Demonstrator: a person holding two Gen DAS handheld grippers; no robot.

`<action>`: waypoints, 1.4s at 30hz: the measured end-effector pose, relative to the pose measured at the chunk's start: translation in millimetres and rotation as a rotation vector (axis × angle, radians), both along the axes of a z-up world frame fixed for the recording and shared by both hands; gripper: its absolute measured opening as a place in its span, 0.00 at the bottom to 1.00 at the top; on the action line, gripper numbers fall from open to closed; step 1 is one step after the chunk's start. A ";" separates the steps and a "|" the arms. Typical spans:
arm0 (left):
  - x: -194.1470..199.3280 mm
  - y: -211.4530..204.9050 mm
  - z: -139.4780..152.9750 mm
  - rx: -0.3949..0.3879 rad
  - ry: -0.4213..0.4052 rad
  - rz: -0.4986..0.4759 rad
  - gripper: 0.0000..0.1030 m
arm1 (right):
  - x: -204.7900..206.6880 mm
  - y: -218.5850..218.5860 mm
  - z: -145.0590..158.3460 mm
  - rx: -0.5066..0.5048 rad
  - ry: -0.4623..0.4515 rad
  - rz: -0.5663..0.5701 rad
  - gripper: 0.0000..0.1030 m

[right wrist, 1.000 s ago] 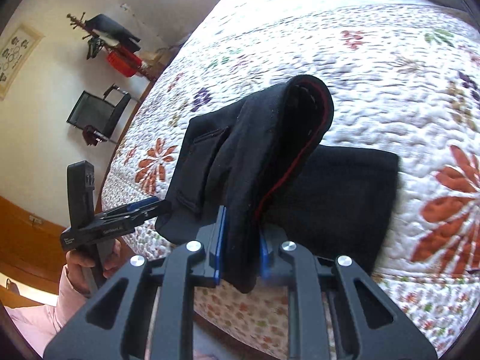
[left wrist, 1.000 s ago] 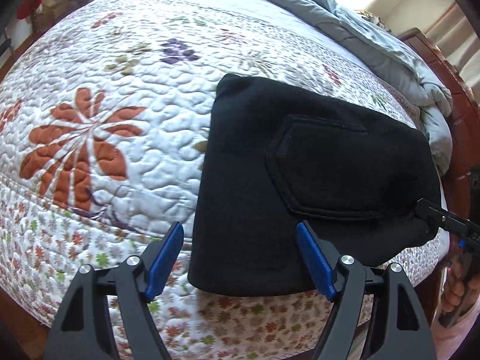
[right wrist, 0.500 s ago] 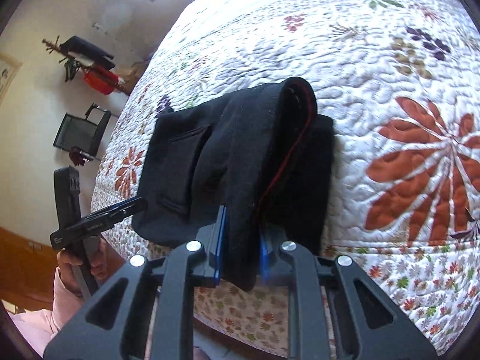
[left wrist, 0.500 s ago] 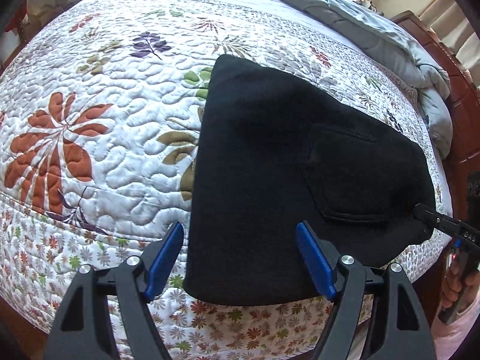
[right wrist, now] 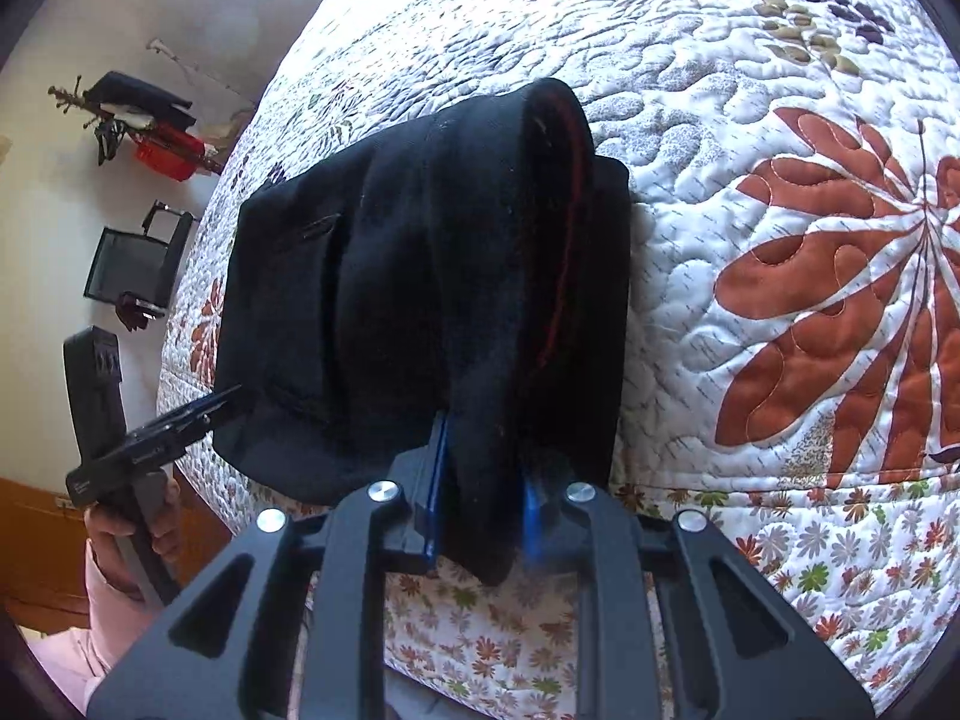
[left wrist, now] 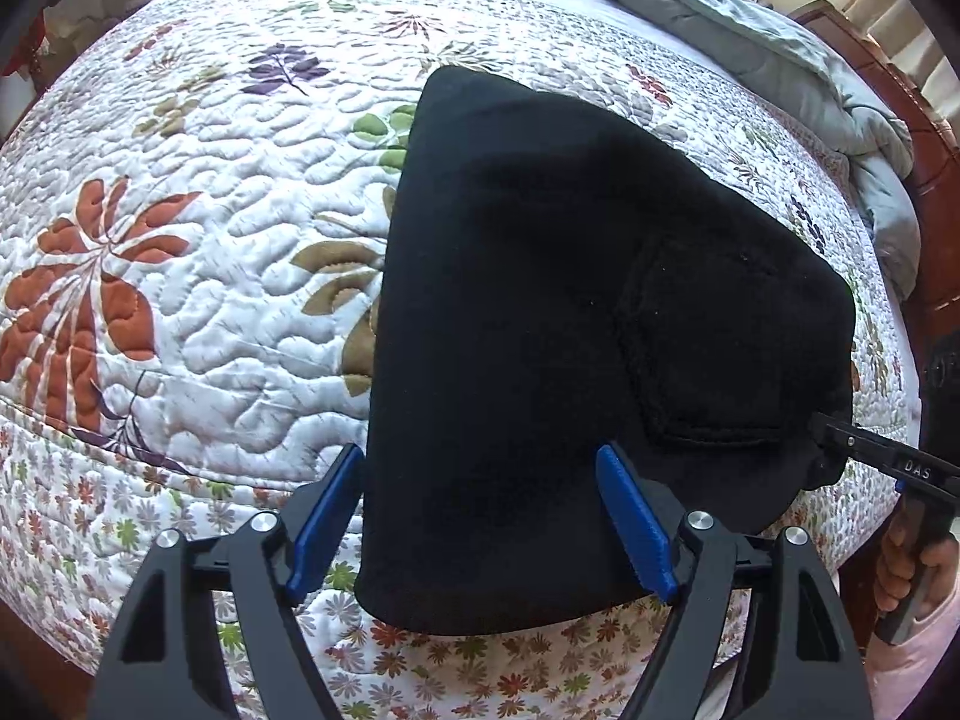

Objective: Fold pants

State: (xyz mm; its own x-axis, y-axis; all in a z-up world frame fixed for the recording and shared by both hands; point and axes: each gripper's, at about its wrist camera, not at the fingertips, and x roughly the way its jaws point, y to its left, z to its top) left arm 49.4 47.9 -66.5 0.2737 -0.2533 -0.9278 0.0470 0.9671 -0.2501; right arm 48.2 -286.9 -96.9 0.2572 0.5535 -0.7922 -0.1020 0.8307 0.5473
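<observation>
Black fleece pants [left wrist: 540, 324] lie folded near the bed's [left wrist: 180, 312] front edge; soft and limp, they look best taken by thick folded hems. The right claw [right wrist: 480, 498] is opening, a fold still between its pads. The left claw [left wrist: 480, 516] hangs wide, holding nothing. Quilt beyond is clear.

Floral quilted bed [left wrist: 198, 192], pale wall [right wrist: 54, 192], black chair [right wrist: 135, 267].

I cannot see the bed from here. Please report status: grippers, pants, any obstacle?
Left gripper open, empty. Right gripper opening, pants between the jaws. Pants folded on quilt. No obstacle.
</observation>
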 end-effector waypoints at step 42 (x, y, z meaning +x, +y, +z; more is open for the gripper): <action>52.2 10.2 8.9 -0.014 0.020 -0.055 0.70 | 21.2 -25.9 34.5 0.038 -0.044 -0.005 0.47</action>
State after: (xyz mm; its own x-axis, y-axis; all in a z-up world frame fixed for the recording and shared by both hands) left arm 101.6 58.1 -57.6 0.2408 -0.2807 -0.9291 0.0950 0.9595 -0.2652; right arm 69.4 -312.7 -62.4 0.2942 0.5814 -0.7586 -0.1224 0.8101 0.5734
